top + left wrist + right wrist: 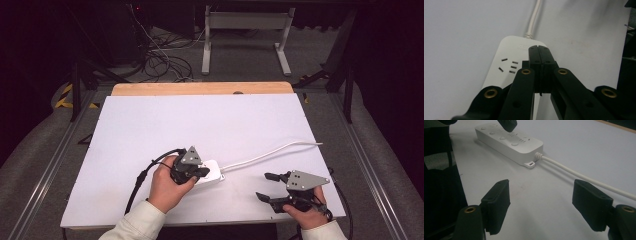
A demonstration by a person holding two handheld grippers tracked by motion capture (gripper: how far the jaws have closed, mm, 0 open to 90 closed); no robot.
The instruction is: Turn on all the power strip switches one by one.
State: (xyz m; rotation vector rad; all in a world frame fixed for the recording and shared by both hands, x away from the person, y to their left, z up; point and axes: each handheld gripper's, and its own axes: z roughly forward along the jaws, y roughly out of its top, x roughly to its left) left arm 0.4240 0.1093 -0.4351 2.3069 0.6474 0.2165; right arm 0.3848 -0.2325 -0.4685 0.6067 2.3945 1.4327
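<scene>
A white power strip point(214, 171) lies on the white table point(200, 125), left of the near middle. Its white cable point(270, 152) runs off to the right edge. My left gripper point(202, 173) is shut, its pads pressed together with nothing between them. Its tip is over the strip's top face point(506, 57), beside a socket. I cannot tell whether it touches the strip. In the right gripper view the left gripper's tip point(507, 124) hangs above the strip's round buttons point(509, 142). My right gripper point(264, 186) is open at the near right, with bare table between its fingers point(496, 205).
The cable point(579, 176) crosses the table just beyond the right gripper's fingers. A wooden strip point(200, 88) runs along the table's far edge. Beyond it, a white frame point(245, 40) and loose cables point(160, 60) are on the floor.
</scene>
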